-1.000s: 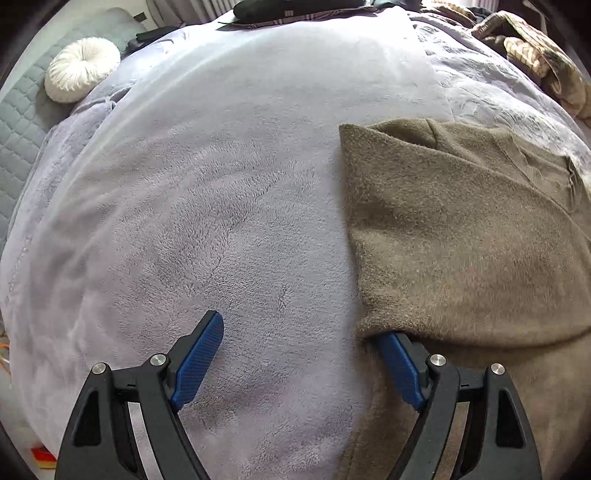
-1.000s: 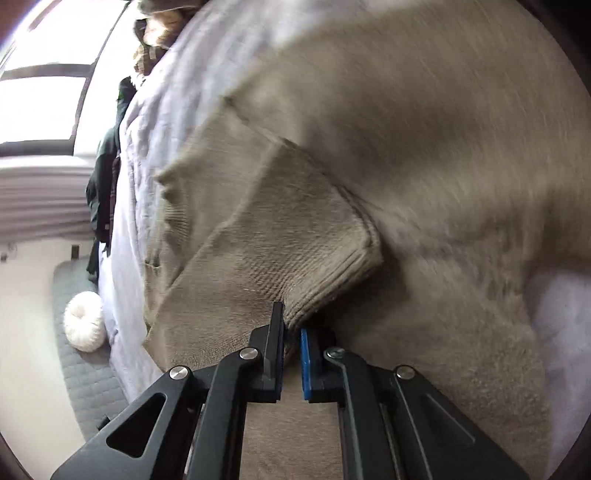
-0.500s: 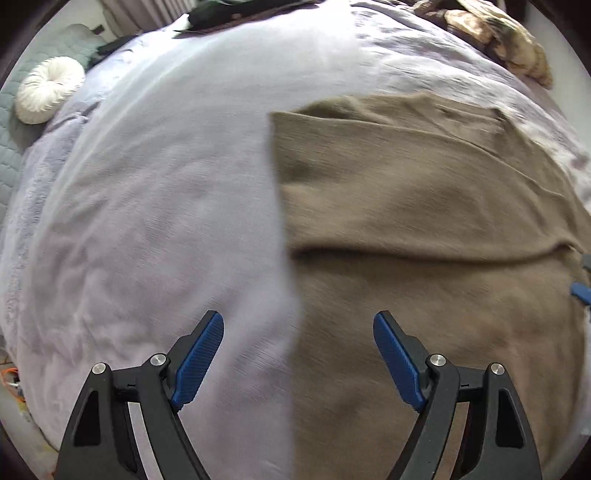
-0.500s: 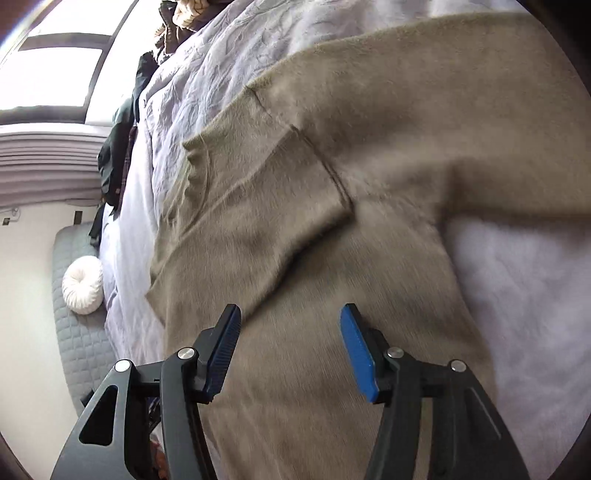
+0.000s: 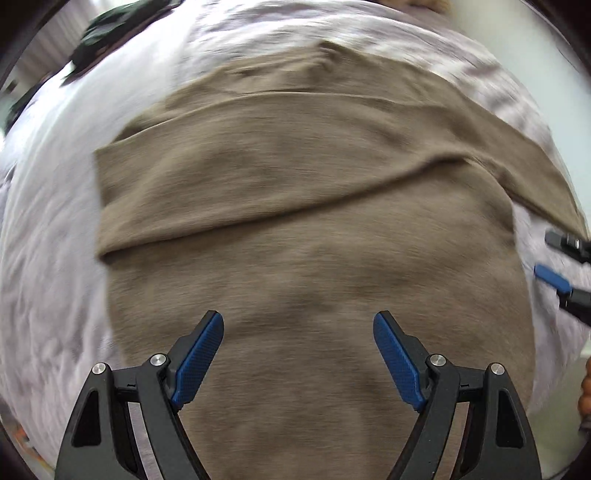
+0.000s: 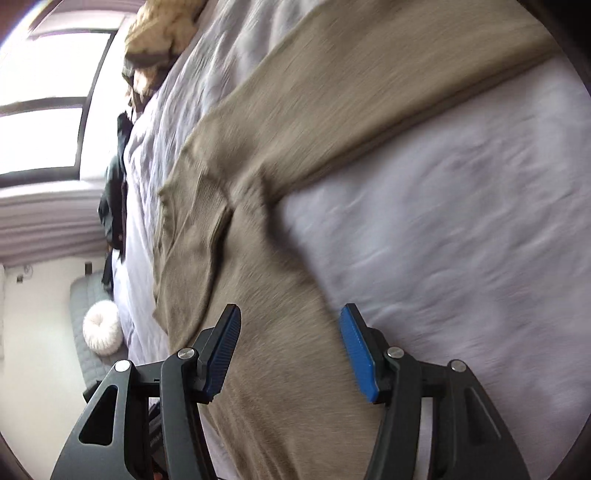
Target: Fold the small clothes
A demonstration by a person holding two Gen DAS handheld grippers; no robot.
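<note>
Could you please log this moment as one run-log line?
left gripper: open, empty | right gripper: open, empty | brown knit sweater: one sleeve folded across body | pale lilac fleece blanket: beneath

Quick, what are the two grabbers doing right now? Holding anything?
Left gripper: open, holding nothing, above the brown sweater.
Right gripper: open, holding nothing, over the sweater's edge.

A soft pale purple blanket (image 6: 461,221) covers the bed; a round white cushion (image 6: 101,329) sits on a grey padded mat (image 6: 83,295) beside the bed; dark clothes (image 6: 112,199) lie at the far edge of the blanket; a fluffy tan heap (image 6: 162,33) sits near the bright window (image 6: 44,110); the wall (image 6: 33,369) is white.
</note>
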